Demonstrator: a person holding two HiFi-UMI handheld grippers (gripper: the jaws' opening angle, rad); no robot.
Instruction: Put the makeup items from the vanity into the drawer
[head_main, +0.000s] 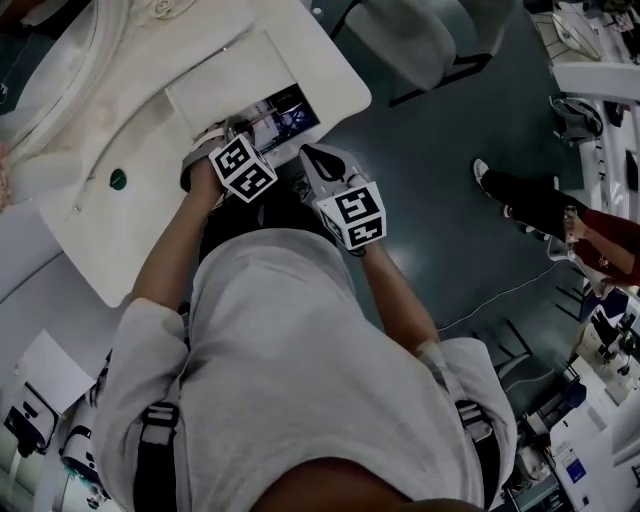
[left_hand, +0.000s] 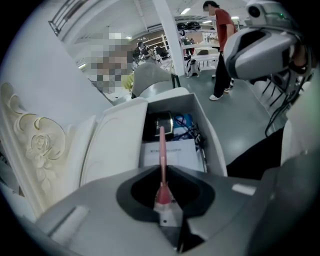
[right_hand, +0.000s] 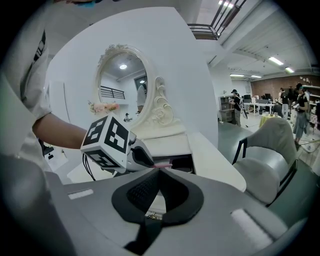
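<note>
Ahead of both grippers, head view:
- Open drawer (head_main: 285, 110) set in the vanity (head_main: 150, 130).
- My left gripper (head_main: 232, 140) is at the drawer's near edge, just over the opening.
- My right gripper (head_main: 318, 162) is just beside it on the right, short of the drawer and over the floor.
- One small green item (head_main: 118, 179) lies on the vanity top, well off to the left of my left gripper. I cannot tell whether it is makeup.

Left gripper view:
- Jaws pinched on a pink stick (left_hand: 162, 155). It is slim and points straight forward out of the jaws, over the drawer.
- Below and beyond its tip, inside the drawer, are a white sheet (left_hand: 182, 152), a black case (left_hand: 159, 125) and a blue cord (left_hand: 186, 121).

Right gripper view:
- Jaws closed on each other with nothing between them.
- My left gripper is ahead and to the left, its stick tip aimed at the drawer.
- An oval mirror (right_hand: 125, 85) stands beyond it.

Step in hand, as I judge it: the stick has been carried to the drawer but not let go.

Next move calls for:
- lowering my left gripper until the stick lies nearly flat above the sheet;
- parting the jaws there;
- staying clear of the drawer wall. The stick is thin and probably round, so it may roll if dropped from height.
</note>
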